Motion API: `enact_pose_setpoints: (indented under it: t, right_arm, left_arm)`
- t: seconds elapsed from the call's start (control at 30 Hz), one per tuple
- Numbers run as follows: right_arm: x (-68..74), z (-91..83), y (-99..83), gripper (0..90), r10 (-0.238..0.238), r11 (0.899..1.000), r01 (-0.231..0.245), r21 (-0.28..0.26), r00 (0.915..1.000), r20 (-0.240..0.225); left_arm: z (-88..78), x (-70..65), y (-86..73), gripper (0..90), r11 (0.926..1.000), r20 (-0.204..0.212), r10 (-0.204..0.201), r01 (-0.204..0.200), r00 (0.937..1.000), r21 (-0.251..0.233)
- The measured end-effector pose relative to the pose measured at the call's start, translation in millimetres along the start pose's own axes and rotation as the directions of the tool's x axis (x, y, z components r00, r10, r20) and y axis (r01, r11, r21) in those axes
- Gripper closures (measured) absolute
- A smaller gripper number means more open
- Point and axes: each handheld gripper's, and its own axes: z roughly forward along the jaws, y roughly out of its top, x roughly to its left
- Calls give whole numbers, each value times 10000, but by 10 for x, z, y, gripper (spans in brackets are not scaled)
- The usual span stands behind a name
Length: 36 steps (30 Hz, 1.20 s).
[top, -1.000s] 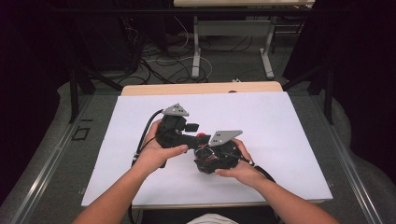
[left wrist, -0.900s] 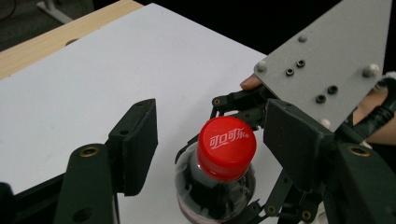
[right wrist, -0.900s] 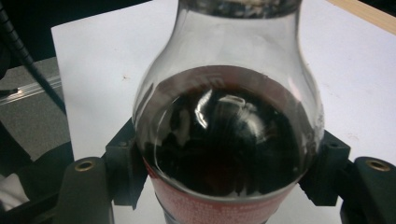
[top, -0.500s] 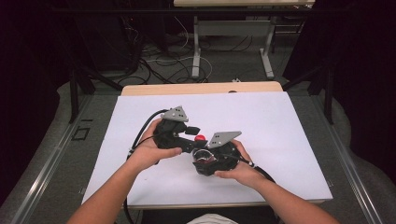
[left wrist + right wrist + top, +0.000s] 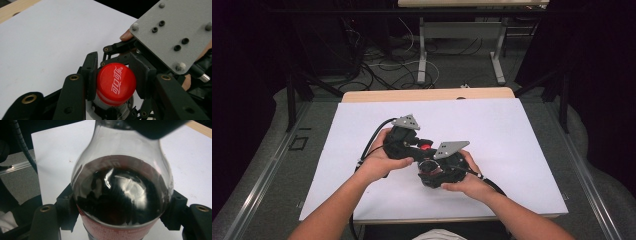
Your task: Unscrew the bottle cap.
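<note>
Left gripper [image 5: 113, 82] has swung closer to the right one since a second ago — jaws clamped on the red cap [image 5: 115, 83] (Coca-Cola print). Right gripper [image 5: 120, 212] squeezes the cola bottle [image 5: 122, 192] above the white table [image 5: 512, 135].

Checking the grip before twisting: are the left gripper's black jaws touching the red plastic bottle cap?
Touching. In the left gripper view, the left gripper has both jaw pads pressed against opposite sides of the red plastic bottle cap, no gap visible.

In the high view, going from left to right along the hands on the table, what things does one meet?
Person's left hand → left gripper → red bottle cap → right gripper → person's right hand.
</note>
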Motion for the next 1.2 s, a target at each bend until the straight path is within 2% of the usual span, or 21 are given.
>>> enact_pose_setpoints:
  t: [0.07,0.13,0.2,0.23,0.27,0.33,0.4,0.5,0.57,0.63,0.67,0.7,0.73,0.87,0.9,0.97,1.03,1.1,1.13,1.17,1.2]
  right_arm:
    - [-2,-2,1,300,73,10000,-73,-21,10000,50]
    - [-3,-1,3,300,144,9999,-142,-77,9997,176]
    - [-9,-1,4,300,208,9997,-206,-90,9994,264]
    - [-10,0,3,300,216,9997,-214,-76,9993,311]
    - [-11,2,2,300,227,9997,-225,-56,9990,387]
    - [-14,5,0,300,274,9996,-275,26,9985,467]
    - [-17,11,-1,300,256,9997,-259,37,9980,579]
    - [-13,4,-2,300,338,9994,-344,96,9979,553]
    - [-23,5,-1,300,199,9998,-203,67,9985,514]
    - [-15,-2,-2,300,277,9995,-283,102,9983,517]
    - [-15,0,-5,300,300,9995,-303,45,9980,557]
    - [-18,5,-10,300,305,9995,-303,-46,9978,583]
    - [-23,4,-13,300,271,9996,-268,-43,9976,633]
    - [-40,3,-23,300,281,9996,-280,-26,9976,631]
    - [-44,4,-23,300,331,9994,-328,-61,9973,656]
    - [-57,1,-21,300,279,9996,-274,-91,9974,665]
    - [-63,-8,-18,300,300,9995,-296,-57,9974,661]
    - [-71,-8,-19,300,340,9993,-329,-164,9967,734]
    - [-81,-10,-18,300,359,9993,-349,-153,9971,677]
    - [-85,-18,-17,300,393,9992,-388,-79,9969,687]
    - [-95,-13,-20,300,387,9991,-373,-203,9964,749]
  left_arm:
    - [2,-37,6,609,9990,-332,-439,439,9985,5]
    - [18,-61,10,609,9965,-653,-829,820,9944,-172]
    - [27,-77,23,610,9884,-919,-1514,1501,9842,-207]
    - [28,-69,30,610,9869,-1009,-1616,1607,9817,-172]
    - [39,-78,34,611,9778,-1086,-2097,2078,9717,-282]
    - [42,-70,48,611,9621,-1169,-2726,2704,9550,-342]
    - [38,-62,66,612,9543,-1217,-2988,2970,9465,-337]
    - [32,-56,87,613,9481,-1106,-3181,3160,9416,-365]
    - [19,-49,97,613,9490,-1028,-3150,3120,9435,-444]
    - [1,-39,108,612,9483,-983,-3171,3140,9433,-465]
    - [-10,-27,112,612,9502,-966,-3112,3075,9454,-512]
    - [-24,-26,118,612,9482,-998,-3170,3127,9432,-559]
    - [-42,-16,123,612,9497,-1025,-3124,3082,9444,-553]
    - [-98,47,134,612,9463,-1094,-3220,3161,9404,-686]
    - [-107,66,133,613,9430,-1109,-3312,3246,9370,-734]
    - [-130,111,128,613,9415,-1175,-3347,3266,9350,-829]
    - [-155,153,119,613,9354,-1175,-3506,3415,9291,-915]
    - [-186,202,106,613,9352,-1170,-3513,3424,9289,-899]
    - [-194,214,101,613,9294,-1234,-3661,3557,9224,-986]
    - [-207,245,93,613,9313,-1195,-3610,3508,9249,-983]
    - [-218,257,86,613,9249,-1236,-3769,3658,9180,-1037]
